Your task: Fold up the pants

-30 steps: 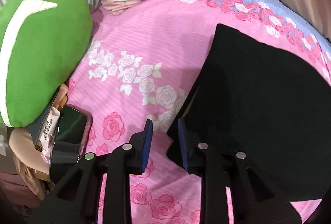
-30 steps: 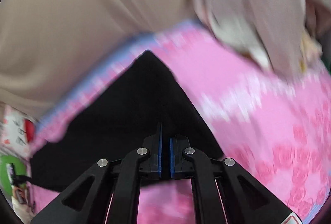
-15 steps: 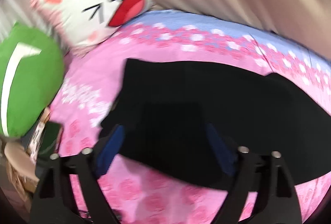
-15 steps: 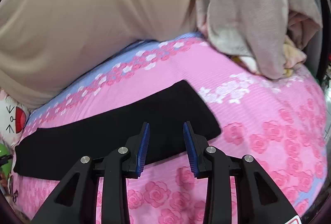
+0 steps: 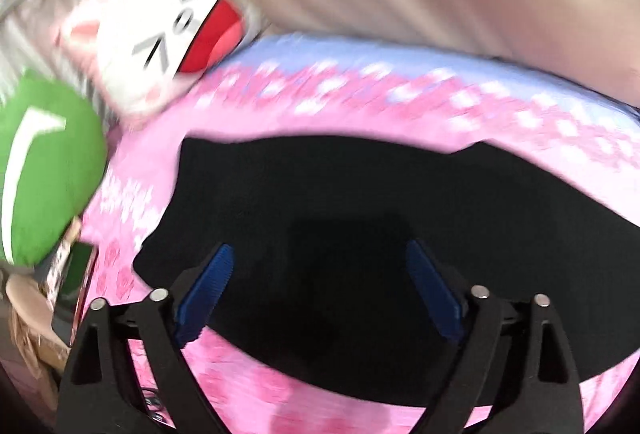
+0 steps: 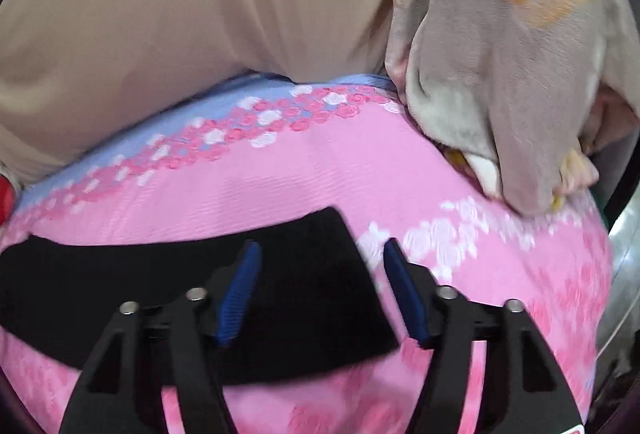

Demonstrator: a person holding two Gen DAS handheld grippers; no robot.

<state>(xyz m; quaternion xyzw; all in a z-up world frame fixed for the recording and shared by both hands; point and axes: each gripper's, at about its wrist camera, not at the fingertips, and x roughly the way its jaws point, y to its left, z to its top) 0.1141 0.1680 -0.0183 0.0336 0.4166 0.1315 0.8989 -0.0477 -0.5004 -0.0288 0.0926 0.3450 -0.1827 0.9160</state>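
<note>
The black, soft fabric pants (image 5: 360,234) lie flat in a long band on the pink rose-print bedsheet (image 6: 280,185). The left gripper (image 5: 316,294) and right gripper (image 6: 320,294) have just been opening; nothing is clamped. The limp, light cloth is best pinched at edge corners. No legible writing.

We see the left wrist view smeared by motion: the cat-face pillow (image 5: 160,33) at upper left and the bedsheet (image 5: 360,89) roses are streaks. The black pants (image 5: 360,218) run off the right edge there and off the left edge (image 6: 120,286) in the right wrist view. The clutter (image 5: 68,274) at lower left we cannot identify.
</note>
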